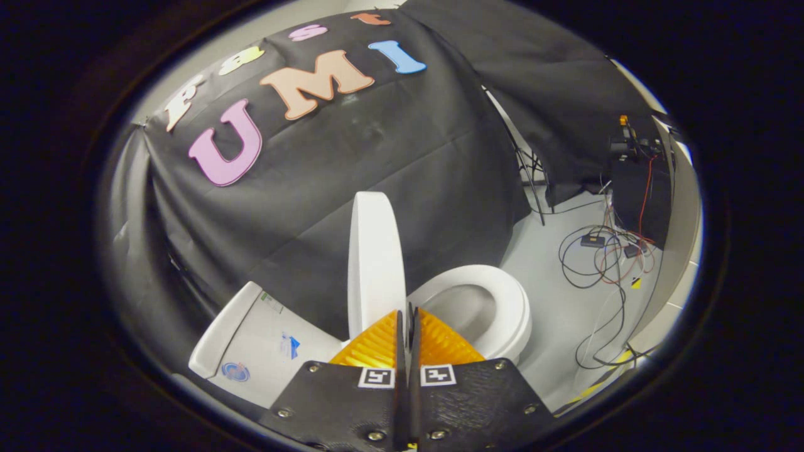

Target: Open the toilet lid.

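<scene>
The white toilet lid (374,263) stands raised, nearly upright, just ahead of my fingertips and slightly to their left. Its lower edge drops behind the left finger (374,345). To the right of the lid the white toilet seat (512,307) and the bowl opening lie uncovered. The white tank (251,342) sits to the left of the lid, against the black cloth wall. My gripper (406,314) is shut, its fingers pressed together with only a thin slit between them, and nothing shows in that slit.
Loose cables (603,257) and small boxes lie on the grey floor to the right of the toilet. A thin stand leg (527,172) and dark equipment (634,182) stand beyond them. Black cloth hangs close behind the tank.
</scene>
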The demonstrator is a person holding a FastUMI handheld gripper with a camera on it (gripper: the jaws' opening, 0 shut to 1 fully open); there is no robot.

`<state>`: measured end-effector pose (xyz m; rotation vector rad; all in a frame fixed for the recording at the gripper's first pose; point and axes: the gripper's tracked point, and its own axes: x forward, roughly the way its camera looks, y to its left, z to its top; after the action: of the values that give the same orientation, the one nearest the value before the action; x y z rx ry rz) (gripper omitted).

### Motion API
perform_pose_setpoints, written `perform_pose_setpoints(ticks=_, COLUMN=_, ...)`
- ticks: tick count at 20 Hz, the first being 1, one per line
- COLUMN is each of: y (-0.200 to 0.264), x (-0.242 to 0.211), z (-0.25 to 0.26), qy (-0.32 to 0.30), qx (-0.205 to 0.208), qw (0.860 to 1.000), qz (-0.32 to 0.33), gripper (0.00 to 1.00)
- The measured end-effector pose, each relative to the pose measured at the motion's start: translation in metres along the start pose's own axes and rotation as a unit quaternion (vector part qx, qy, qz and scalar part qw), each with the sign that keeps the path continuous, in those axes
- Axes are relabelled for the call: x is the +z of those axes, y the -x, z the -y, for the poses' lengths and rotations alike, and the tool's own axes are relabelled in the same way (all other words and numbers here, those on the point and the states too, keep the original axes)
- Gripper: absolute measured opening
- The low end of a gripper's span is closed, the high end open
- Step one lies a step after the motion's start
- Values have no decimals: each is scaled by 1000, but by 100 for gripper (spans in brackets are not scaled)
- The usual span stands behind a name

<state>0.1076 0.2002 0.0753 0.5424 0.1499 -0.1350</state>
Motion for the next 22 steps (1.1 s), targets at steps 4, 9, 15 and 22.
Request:
perform_pose_setpoints(ticks=4, y=6, x=0, z=-14, qy=20, qx=-2, qw=1000, qz=0, gripper=1)
perform_pose_setpoints(ticks=9, y=12, x=-2, z=-30, qy=28, qx=2, qw=1000, qz=9, gripper=1)
perform_pose_setpoints(ticks=15, y=18, x=-2, z=-50, qy=54, qx=6, qw=998, qz=12, gripper=1)
perform_pose_setpoints(ticks=22, y=27, x=-7, z=-79, qy=104, qx=17, qw=994, qz=27, gripper=1)
